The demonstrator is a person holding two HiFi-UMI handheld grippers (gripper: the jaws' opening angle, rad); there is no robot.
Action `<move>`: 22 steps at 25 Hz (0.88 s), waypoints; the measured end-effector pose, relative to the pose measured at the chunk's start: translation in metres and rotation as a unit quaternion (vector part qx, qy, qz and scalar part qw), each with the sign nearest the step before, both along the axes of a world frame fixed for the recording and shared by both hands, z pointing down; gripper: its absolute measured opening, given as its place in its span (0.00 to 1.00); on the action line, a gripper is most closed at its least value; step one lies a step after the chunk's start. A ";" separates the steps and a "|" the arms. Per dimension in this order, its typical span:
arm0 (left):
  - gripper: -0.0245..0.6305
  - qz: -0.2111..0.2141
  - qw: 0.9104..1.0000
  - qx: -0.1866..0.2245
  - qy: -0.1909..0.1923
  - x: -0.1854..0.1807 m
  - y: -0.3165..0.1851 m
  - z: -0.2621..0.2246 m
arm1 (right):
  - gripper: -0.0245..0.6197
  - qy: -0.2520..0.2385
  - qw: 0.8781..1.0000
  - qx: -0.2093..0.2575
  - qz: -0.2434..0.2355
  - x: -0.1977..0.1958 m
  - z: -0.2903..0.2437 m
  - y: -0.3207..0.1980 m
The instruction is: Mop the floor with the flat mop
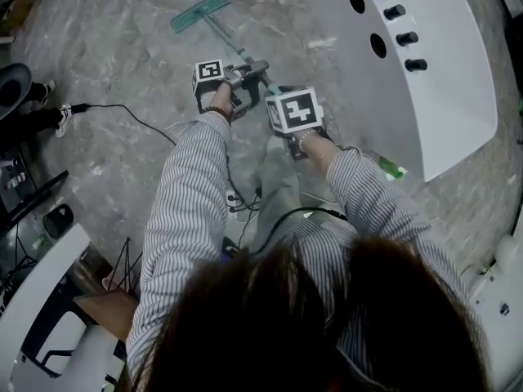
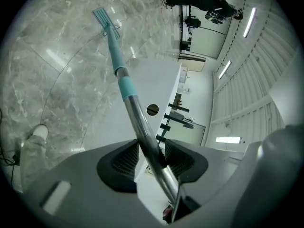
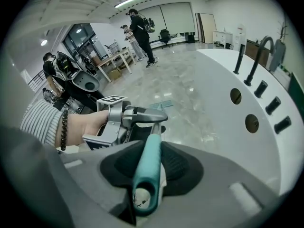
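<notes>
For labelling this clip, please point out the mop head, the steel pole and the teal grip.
mop head [image 1: 200,11], head view, middle of the pad.
steel pole [image 2: 144,129], left gripper view, metal above the jaws.
teal grip [image 3: 148,160], right gripper view, side between the jaws.

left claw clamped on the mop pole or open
Shut on it: in the left gripper view both black ribbed pads of the left claw press the silver metal mop pole.
</notes>
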State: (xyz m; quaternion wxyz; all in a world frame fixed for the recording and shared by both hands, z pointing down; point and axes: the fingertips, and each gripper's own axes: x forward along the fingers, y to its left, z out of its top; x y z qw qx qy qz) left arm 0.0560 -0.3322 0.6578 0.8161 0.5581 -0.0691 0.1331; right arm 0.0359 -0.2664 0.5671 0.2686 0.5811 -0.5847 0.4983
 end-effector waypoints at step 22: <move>0.30 0.036 0.999 0.003 -0.005 0.014 0.061 0.003 | 0.21 0.008 1.000 -0.009 -0.005 0.014 0.004 0.061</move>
